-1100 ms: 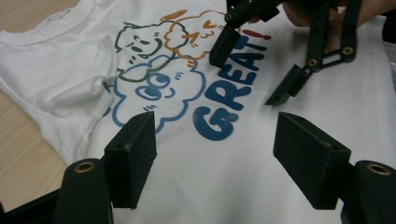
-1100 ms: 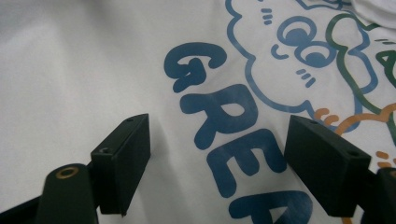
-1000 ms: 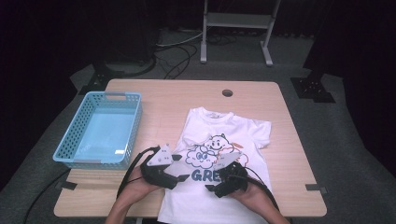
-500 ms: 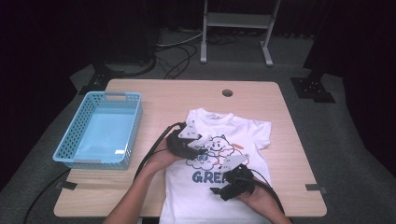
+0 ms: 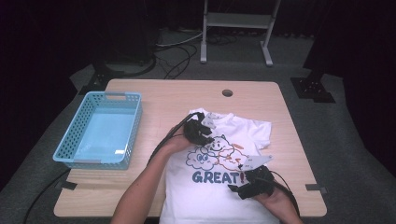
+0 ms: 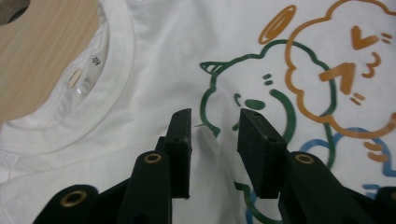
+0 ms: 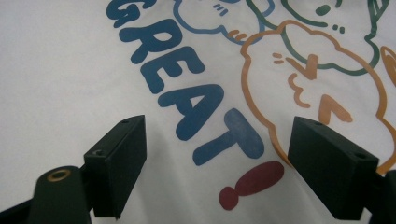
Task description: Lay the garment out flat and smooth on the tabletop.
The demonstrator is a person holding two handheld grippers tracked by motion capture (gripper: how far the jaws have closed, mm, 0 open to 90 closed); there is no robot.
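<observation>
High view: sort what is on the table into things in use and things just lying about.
In use:
- white T-shirt, spread flat
- left tool, jaws just closing around a raised pinch of its cloth
- right tool, open over the GREAT! print

Lying about:
- blue basket
- table

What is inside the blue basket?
The blue basket holds nothing visible; its pale floor shows bare. Its near wall hides a thin strip of floor. The T-shirt lies on the table.
</observation>
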